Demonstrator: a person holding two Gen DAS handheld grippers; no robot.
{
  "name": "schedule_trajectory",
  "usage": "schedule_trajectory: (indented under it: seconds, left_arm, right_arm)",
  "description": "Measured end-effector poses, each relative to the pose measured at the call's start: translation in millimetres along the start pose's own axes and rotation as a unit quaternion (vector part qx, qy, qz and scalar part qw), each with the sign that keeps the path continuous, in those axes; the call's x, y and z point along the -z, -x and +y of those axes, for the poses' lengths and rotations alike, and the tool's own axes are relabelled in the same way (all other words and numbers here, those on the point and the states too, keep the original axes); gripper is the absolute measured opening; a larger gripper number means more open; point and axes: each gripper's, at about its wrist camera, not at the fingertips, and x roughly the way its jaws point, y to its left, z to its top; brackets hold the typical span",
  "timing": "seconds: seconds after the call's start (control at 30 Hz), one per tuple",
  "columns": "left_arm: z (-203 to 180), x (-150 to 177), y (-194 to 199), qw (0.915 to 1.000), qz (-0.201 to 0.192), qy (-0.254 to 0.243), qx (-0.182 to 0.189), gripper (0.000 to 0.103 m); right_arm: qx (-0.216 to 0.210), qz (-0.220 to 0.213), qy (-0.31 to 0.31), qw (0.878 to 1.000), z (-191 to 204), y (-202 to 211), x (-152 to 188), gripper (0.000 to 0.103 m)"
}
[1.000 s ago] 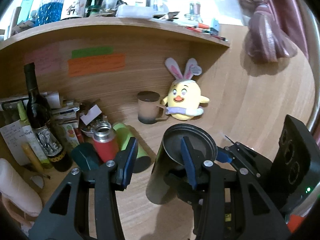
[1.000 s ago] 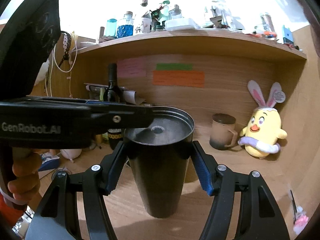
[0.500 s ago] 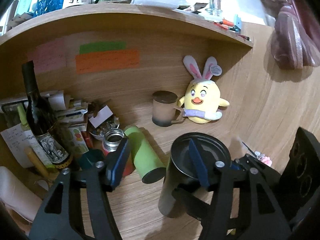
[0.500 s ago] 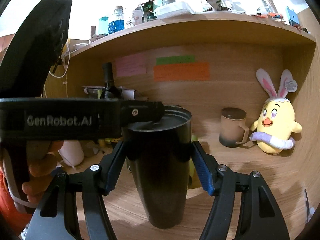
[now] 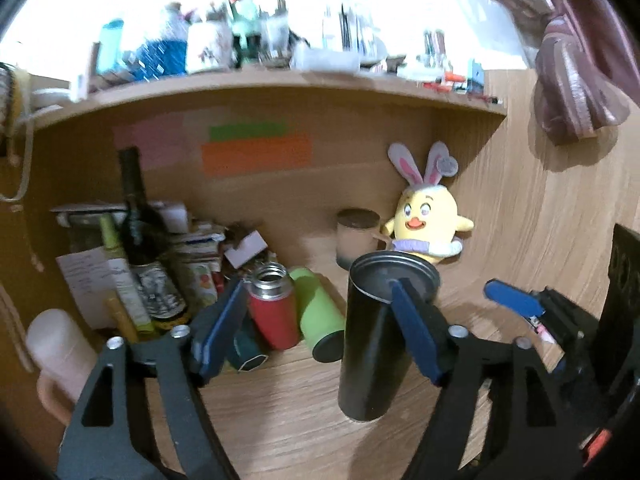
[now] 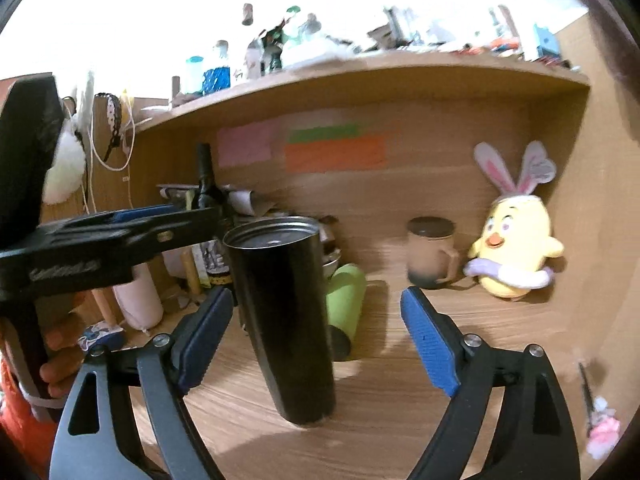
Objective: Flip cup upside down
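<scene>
The tall black cup [image 5: 376,340] stands upside down on the wooden desk, flat base up; it also shows in the right wrist view [image 6: 284,316]. My left gripper [image 5: 320,332] is open and empty, its right finger in front of the cup. My right gripper [image 6: 316,340] is open, its blue pads apart from the cup's sides. The right gripper's blue fingertip [image 5: 512,300] shows to the cup's right. The left gripper's body [image 6: 100,236] reaches in from the left beside the cup's top.
Behind the cup lie a green bottle [image 5: 320,316] on its side, a red flask [image 5: 274,308], a wine bottle [image 5: 140,236] and paper clutter. A brown mug [image 6: 430,256] and a yellow plush chick [image 6: 514,248] stand at the back right. A shelf [image 6: 360,76] hangs overhead.
My right gripper has opened and let go of the cup, which now stands alone on the desk. Both grippers have pulled back a little.
</scene>
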Motion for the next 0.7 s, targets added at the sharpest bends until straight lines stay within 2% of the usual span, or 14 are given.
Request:
schedule_trajectory:
  seconds: [0.1, 0.2, 0.27, 0.37, 0.7]
  left_arm:
    - [-7, 8, 24, 0.9993, -0.029, -0.004, -0.023, 0.091]
    - [-16, 19, 45, 0.9976, -0.051, -0.008, -0.047, 0.095]
    - [-23, 28, 60, 0.9959, -0.066, -0.006, -0.062, 0.1]
    - [-33, 42, 81, 0.9944, -0.08, -0.007, -0.069, 0.102]
    - [-48, 72, 114, 0.994, -0.082, 0.002, -0.071, 0.103]
  right_arm:
    - [0.016, -0.014, 0.002, 1.0, 1, 19, 1, 0.096]
    - [0.031, -0.029, 0.011, 0.999, 6, 40, 2, 0.097]
    - [0.038, -0.039, 0.01, 0.998, 9, 55, 3, 0.103]
    - [0.042, -0.05, -0.002, 0.998, 10, 75, 6, 0.103]
    - [0.073, -0.07, 0.001, 0.995, 21, 123, 17, 0.103]
